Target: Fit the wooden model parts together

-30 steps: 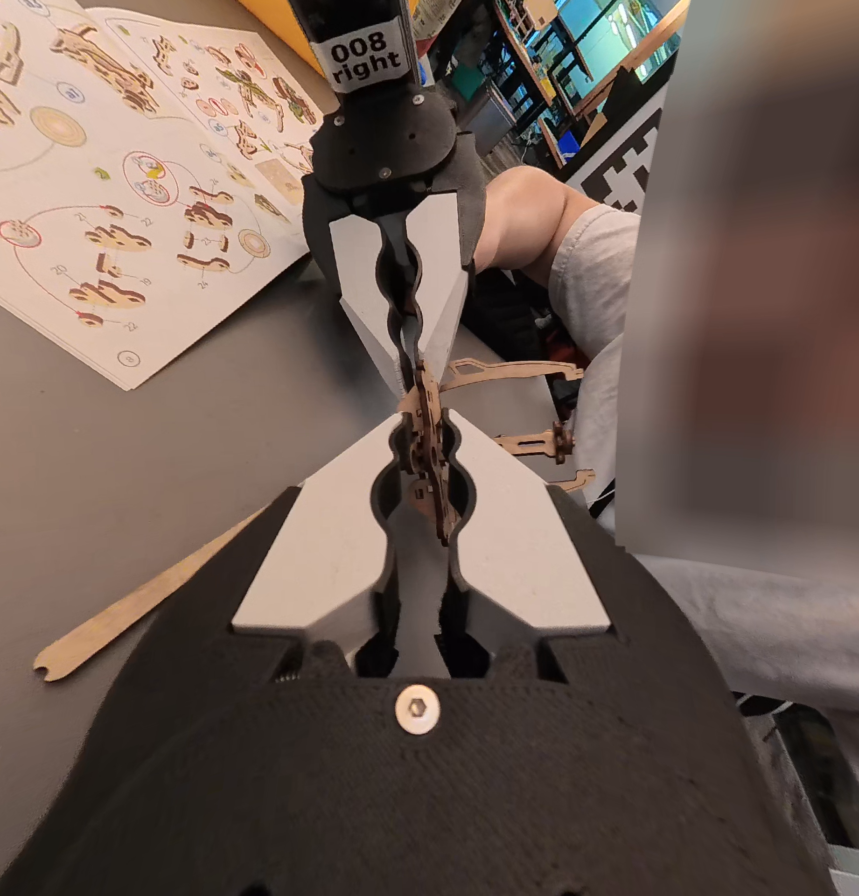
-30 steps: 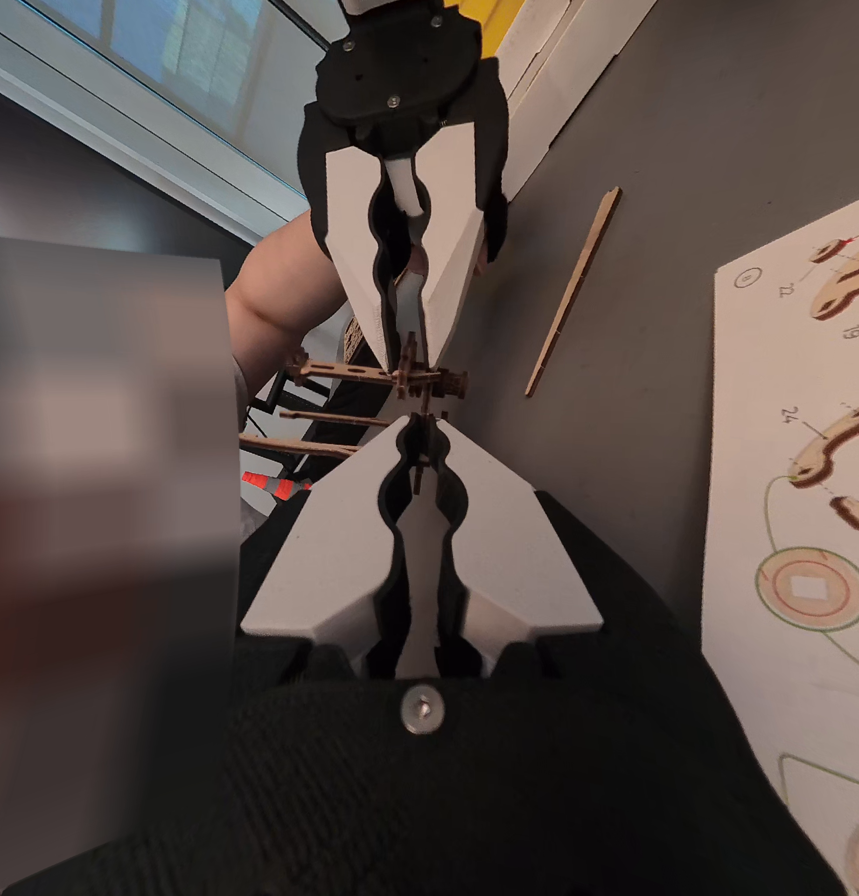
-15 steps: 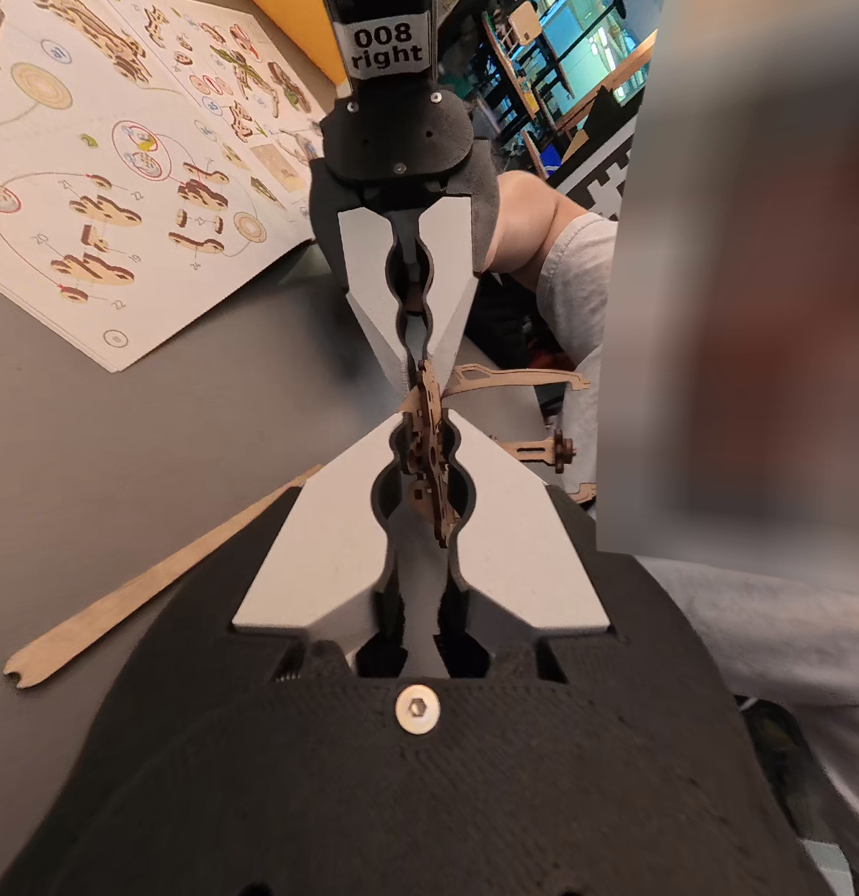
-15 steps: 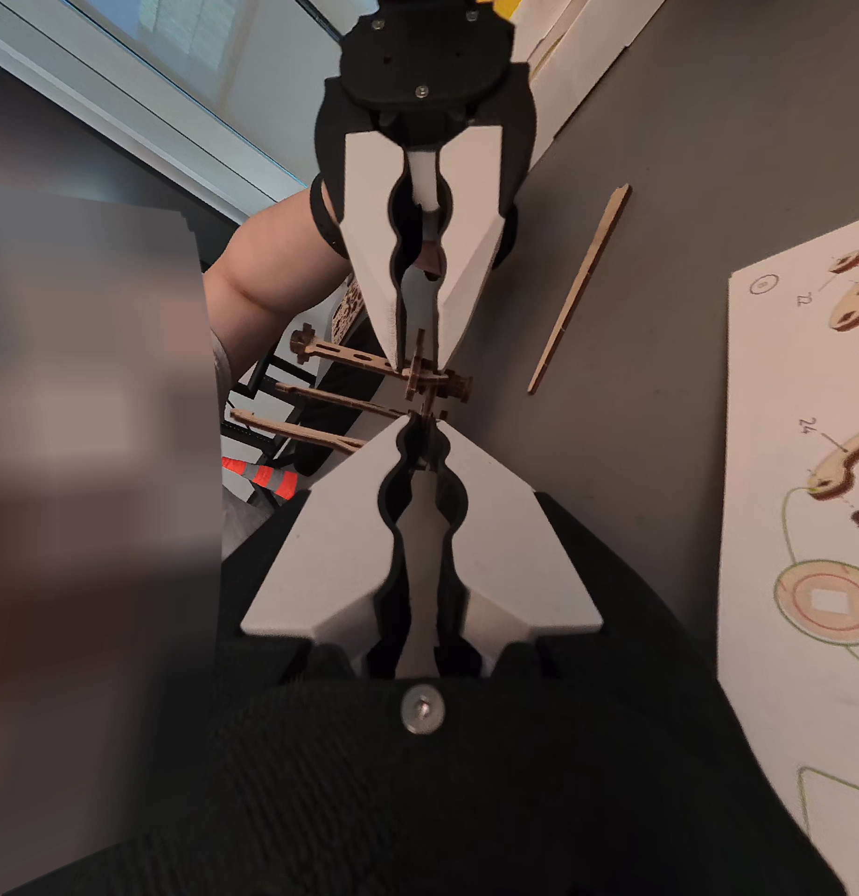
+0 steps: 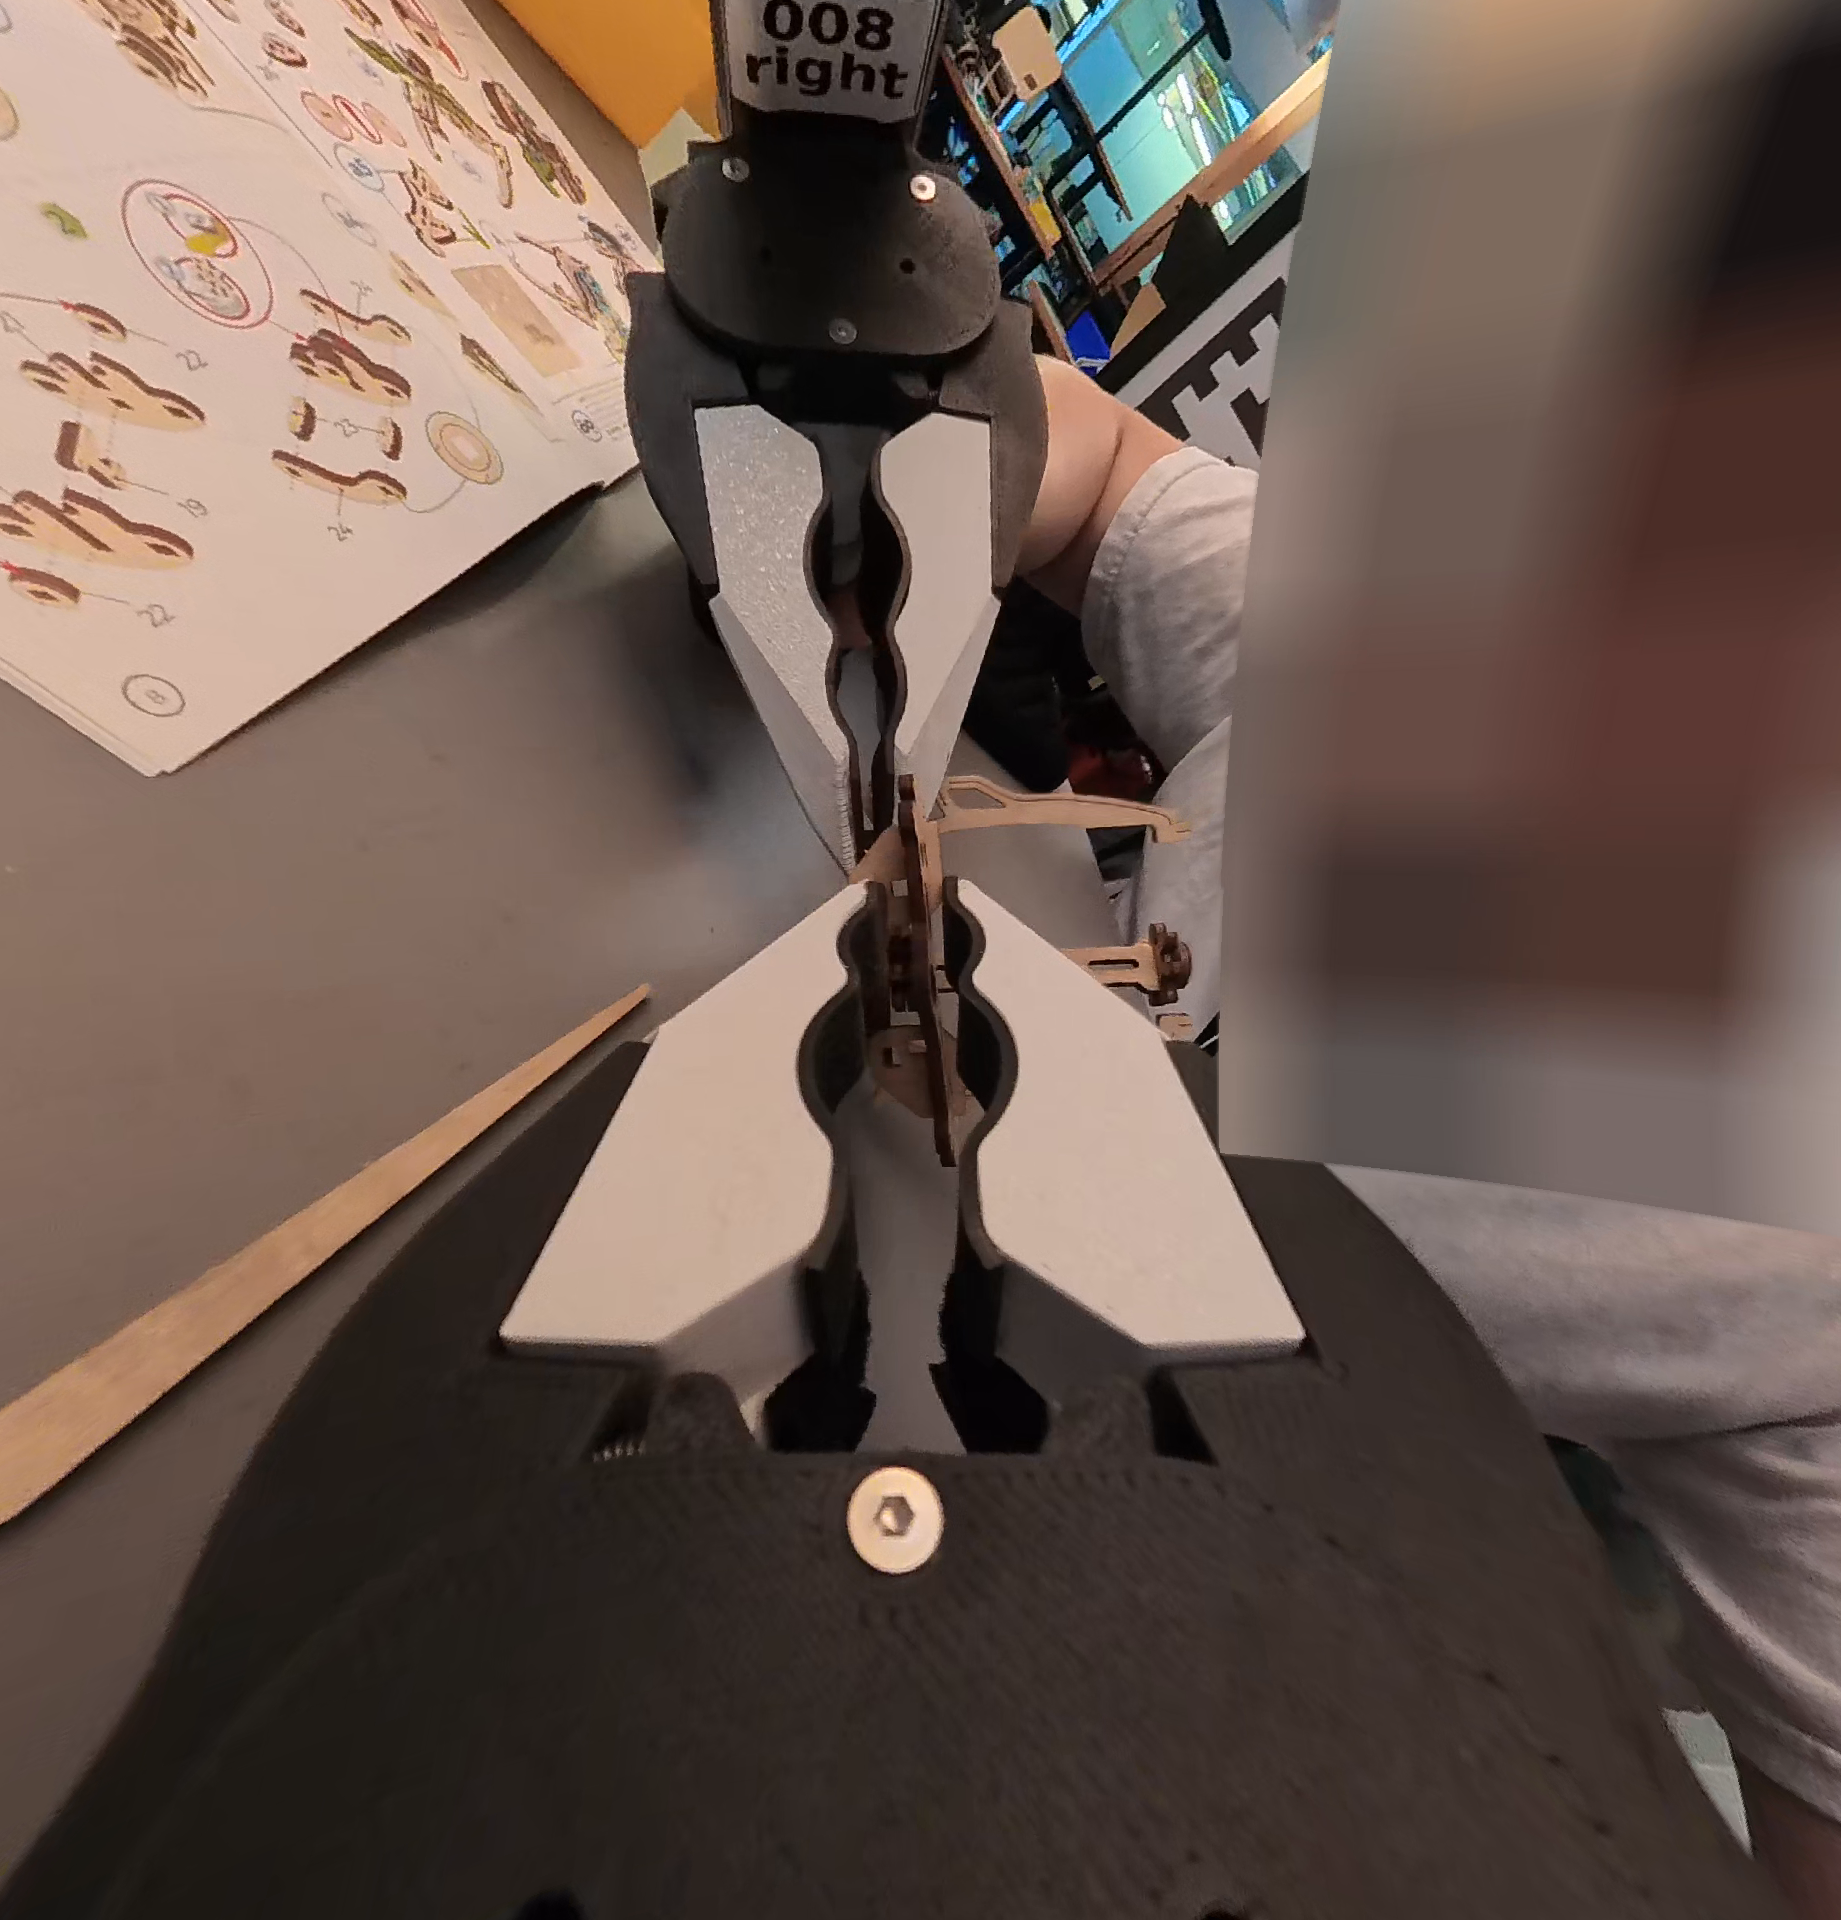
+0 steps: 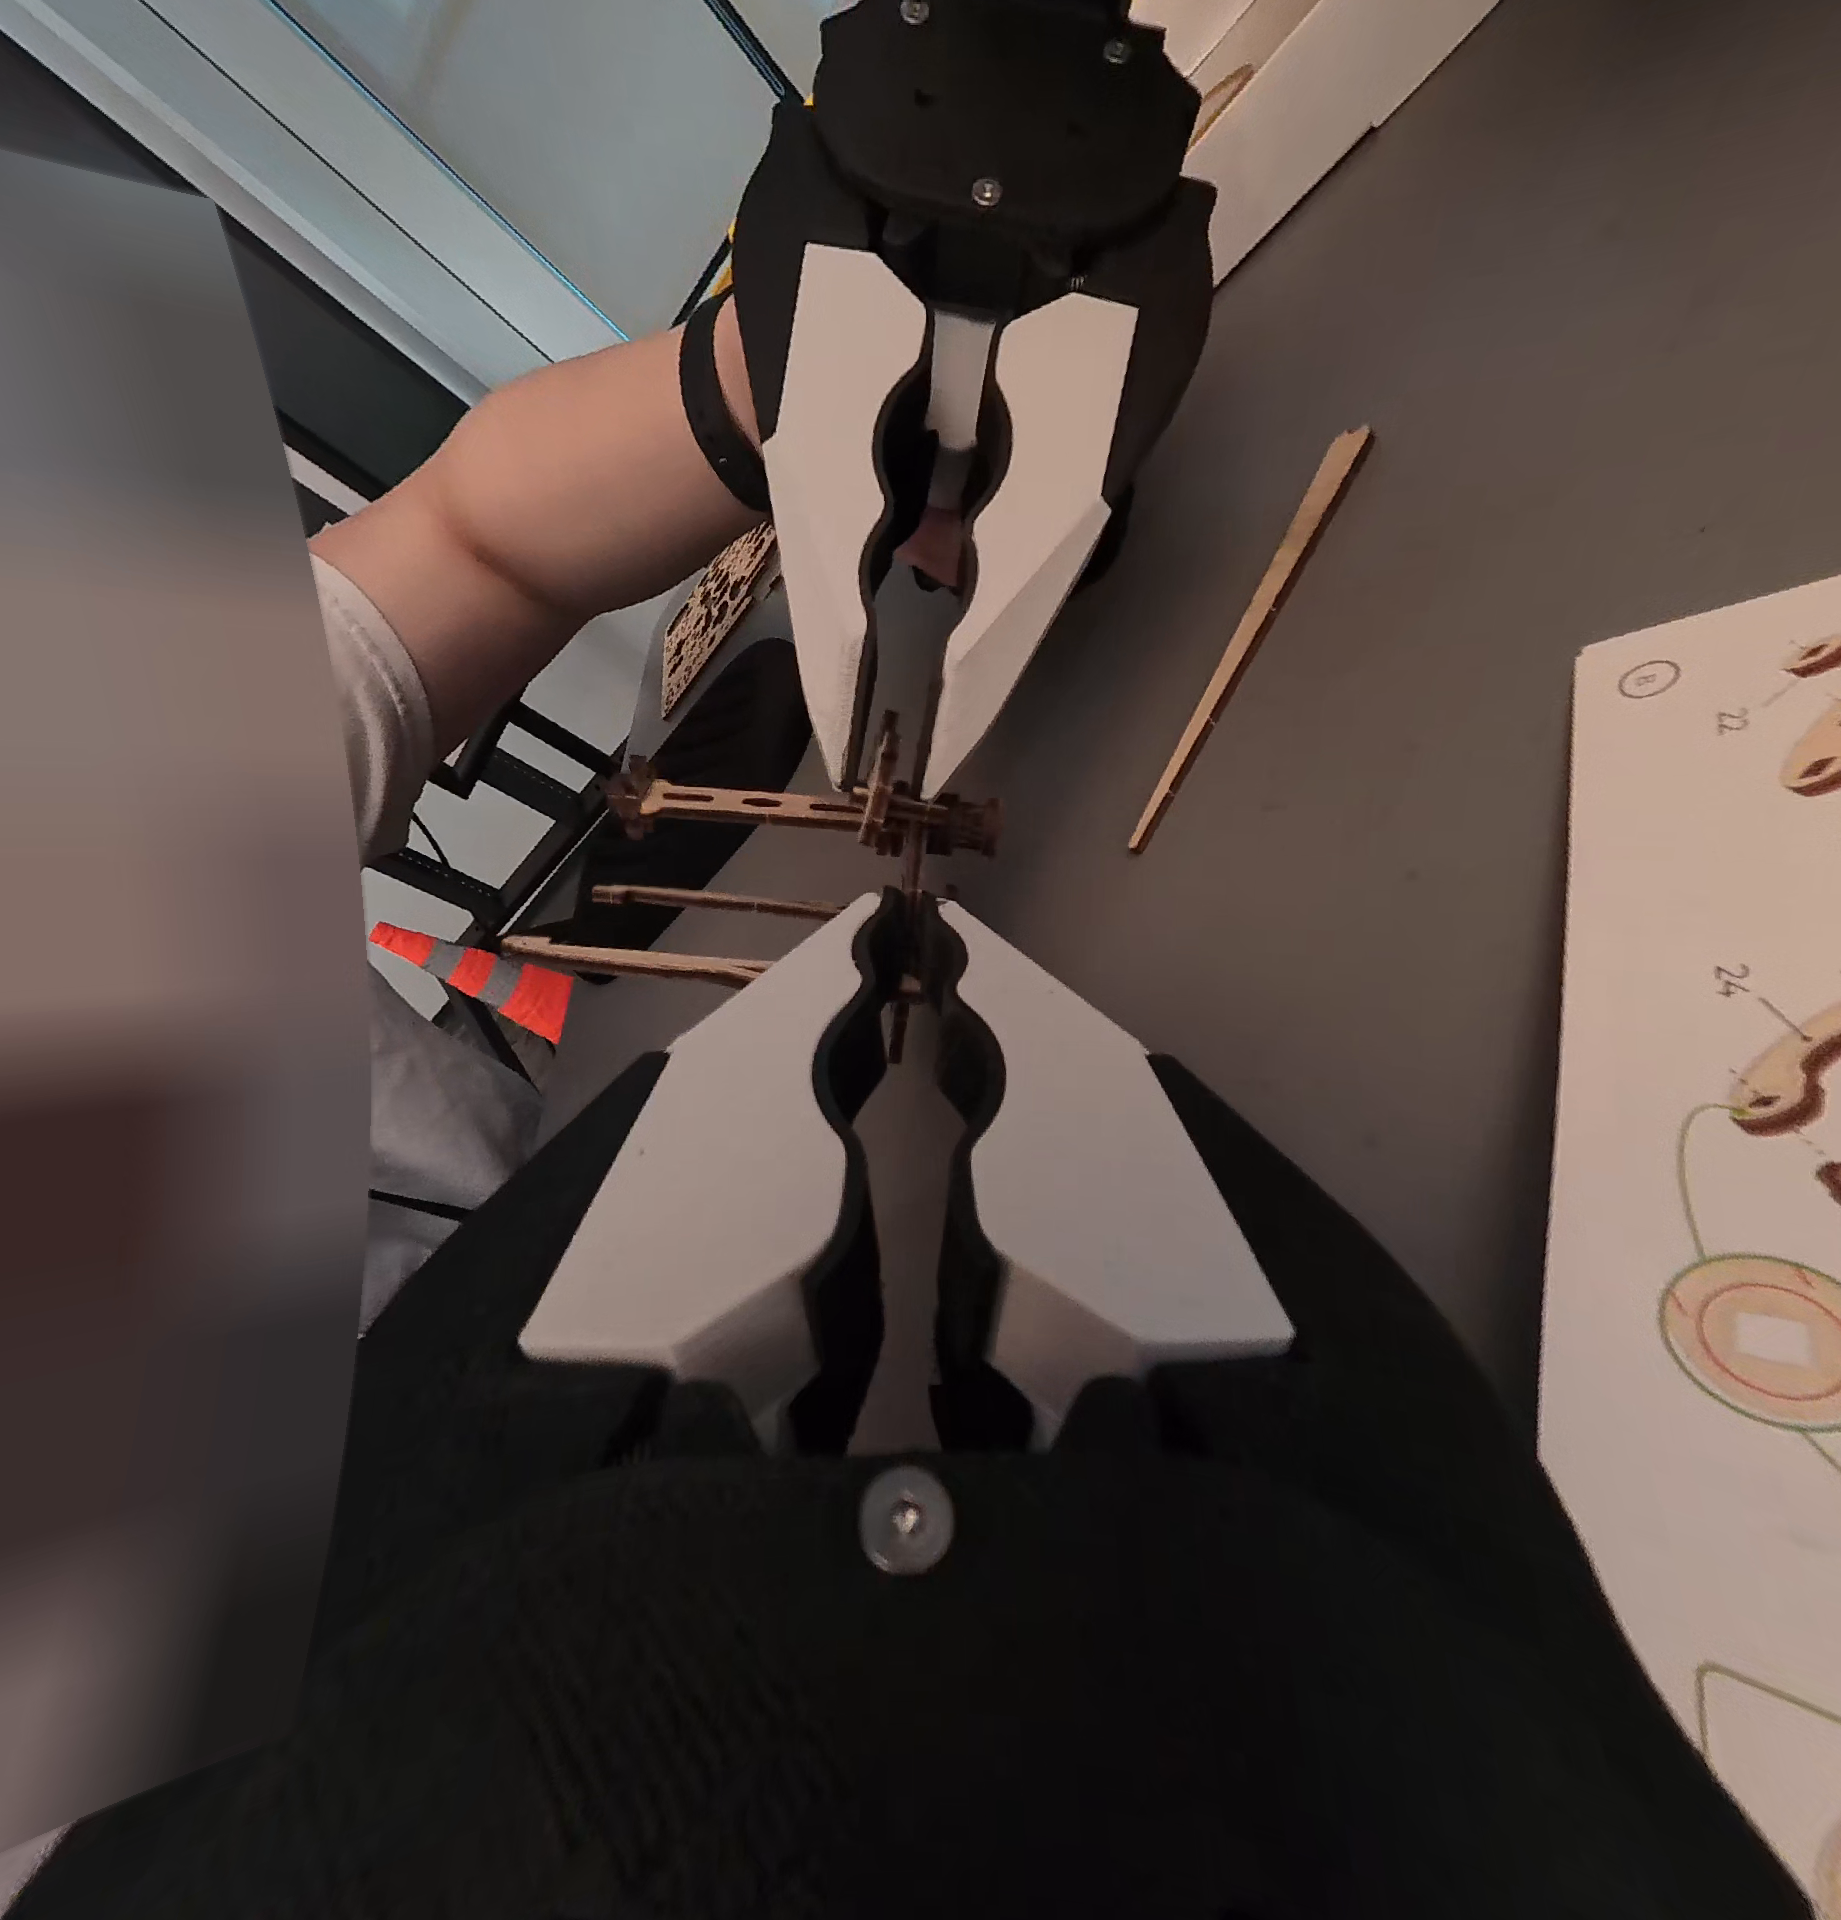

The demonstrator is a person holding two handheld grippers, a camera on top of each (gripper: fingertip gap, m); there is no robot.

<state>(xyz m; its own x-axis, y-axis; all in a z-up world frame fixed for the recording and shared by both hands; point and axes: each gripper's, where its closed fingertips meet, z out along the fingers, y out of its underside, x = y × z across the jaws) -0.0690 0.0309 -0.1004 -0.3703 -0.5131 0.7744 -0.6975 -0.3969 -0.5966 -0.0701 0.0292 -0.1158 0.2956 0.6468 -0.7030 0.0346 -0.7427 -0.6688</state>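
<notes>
The wooden model [image 5: 911, 997] sits at the centre of both views, held in the air above the grey worktop [image 5: 324, 883] between two grippers that meet tip to tip. It is thin, pale laser-cut plywood with dark burnt edges: a flat notched plate seen edge-on, with several slim slotted arms reaching out to the right in the left wrist view, one ending in a small toothed knob. In the right wrist view the model [image 6: 900, 821] shows the same arms reaching left.

The left gripper [image 5: 900, 904] is clenched on the plate, which runs down between its white fingers. The right gripper [image 6: 911, 914] is closed on the model's edge from the opposite side.

A white label with printed characters sits on the right gripper's body at the top of the left wrist view. An instruction sheet [image 5: 220, 343] with coloured diagrams and small numbers lies at upper left. A long tapered wooden strip [image 5: 272, 1268] lies on the worktop at lower left.
</notes>
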